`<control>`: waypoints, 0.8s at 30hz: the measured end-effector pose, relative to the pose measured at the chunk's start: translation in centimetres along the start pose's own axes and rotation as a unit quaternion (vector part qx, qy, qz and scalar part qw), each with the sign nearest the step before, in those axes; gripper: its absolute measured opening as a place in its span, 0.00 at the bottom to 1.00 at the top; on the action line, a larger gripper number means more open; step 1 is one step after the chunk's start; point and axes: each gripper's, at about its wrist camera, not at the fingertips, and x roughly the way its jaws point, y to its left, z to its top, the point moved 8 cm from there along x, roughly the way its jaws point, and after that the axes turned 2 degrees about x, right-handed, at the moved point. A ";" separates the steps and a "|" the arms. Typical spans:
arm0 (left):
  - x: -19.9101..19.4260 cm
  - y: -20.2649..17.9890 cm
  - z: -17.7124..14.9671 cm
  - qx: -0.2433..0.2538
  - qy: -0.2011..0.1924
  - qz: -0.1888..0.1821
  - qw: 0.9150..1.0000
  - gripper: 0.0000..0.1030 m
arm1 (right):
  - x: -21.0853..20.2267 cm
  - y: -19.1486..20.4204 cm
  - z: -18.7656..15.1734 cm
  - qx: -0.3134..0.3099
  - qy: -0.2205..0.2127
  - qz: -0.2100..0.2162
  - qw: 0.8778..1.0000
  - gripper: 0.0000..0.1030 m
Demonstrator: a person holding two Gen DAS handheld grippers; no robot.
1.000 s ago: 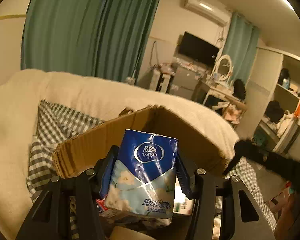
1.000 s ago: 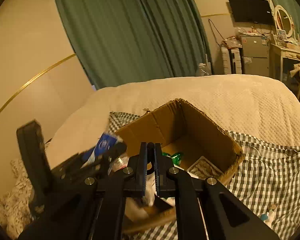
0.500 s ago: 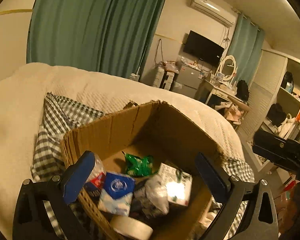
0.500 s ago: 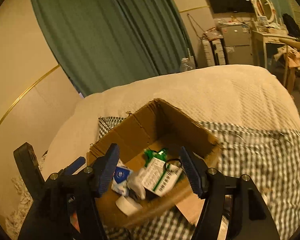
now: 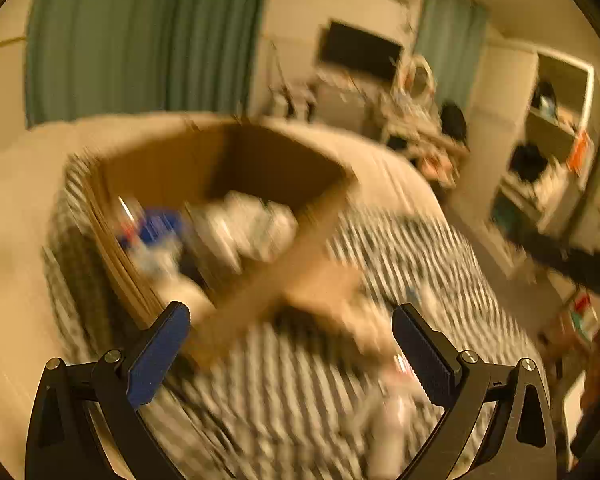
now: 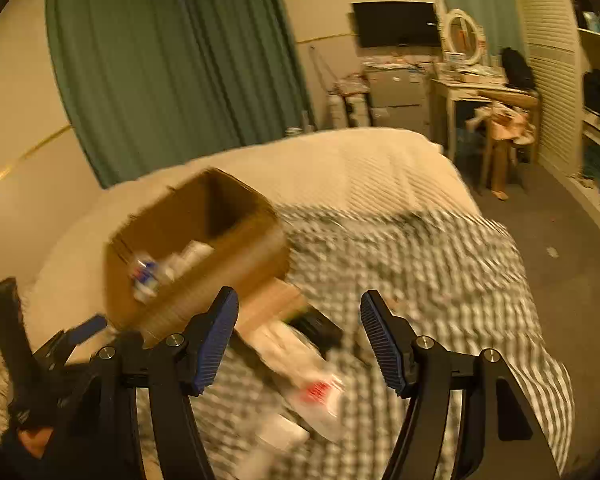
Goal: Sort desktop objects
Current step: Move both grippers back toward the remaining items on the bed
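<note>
A bed covered with a checked cloth over a cream bedspread fills both views, and both pictures are smeared by motion. Nearest the cameras, the left gripper has its jaws spread wide with nothing between them, and the right gripper is likewise spread and empty. Just past the right gripper, on the near side of the cardboard box, loose things lie on the cloth: a pale packet with a red mark, and a dark flat thing closer to the box; blur hides what they are. The box sits beyond them, open at the top and already holding a blue pack and white packets against its near wall. Behind the box hang green curtains; further off, to its right, are a wall television and a cluttered desk. The step in hand looks like picking the next loose thing. To do it well, let the gripper settle, centre the spread jaws over one packet only, come down until the pads flank it, close across its narrow side, then lift clear of the box wall before letting go inside.
</note>
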 end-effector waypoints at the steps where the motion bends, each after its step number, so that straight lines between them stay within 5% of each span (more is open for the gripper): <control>1: 0.4 -0.9 -1.3 0.007 0.015 -0.001 1.000 1.00 | 0.0 -1.0 -1.0 0.004 0.004 -0.007 1.000 0.62; 7: 2.1 -6.4 -7.4 0.064 0.070 -0.009 0.995 1.00 | 1.4 -5.5 -5.9 0.055 0.048 -0.017 0.997 0.62; 11: 4.7 -7.8 -10.9 0.051 0.131 -0.030 0.990 0.98 | 0.8 -5.9 -5.2 0.060 0.022 -0.011 0.998 0.62; 13: 6.1 -8.1 -12.3 0.038 0.154 -0.036 0.987 0.85 | 0.8 -5.8 -5.2 0.055 0.015 -0.007 0.998 0.62; 15: 7.2 -8.4 -13.4 0.038 0.177 -0.038 0.983 0.58 | 1.1 -5.9 -5.4 0.049 0.021 -0.007 0.999 0.62; 19: 8.2 -9.6 -14.5 0.075 0.184 -0.031 0.980 0.57 | 2.3 -6.3 -5.9 0.056 0.031 -0.005 0.998 0.62; 21: 8.2 -10.1 -14.5 0.090 0.177 -0.038 0.979 0.32 | 2.6 -6.1 -5.8 0.062 0.032 0.005 0.998 0.62; 24: 7.7 -10.5 -14.3 0.086 0.184 -0.051 0.978 0.31 | 3.3 -5.6 -5.8 0.053 0.036 0.009 0.998 0.62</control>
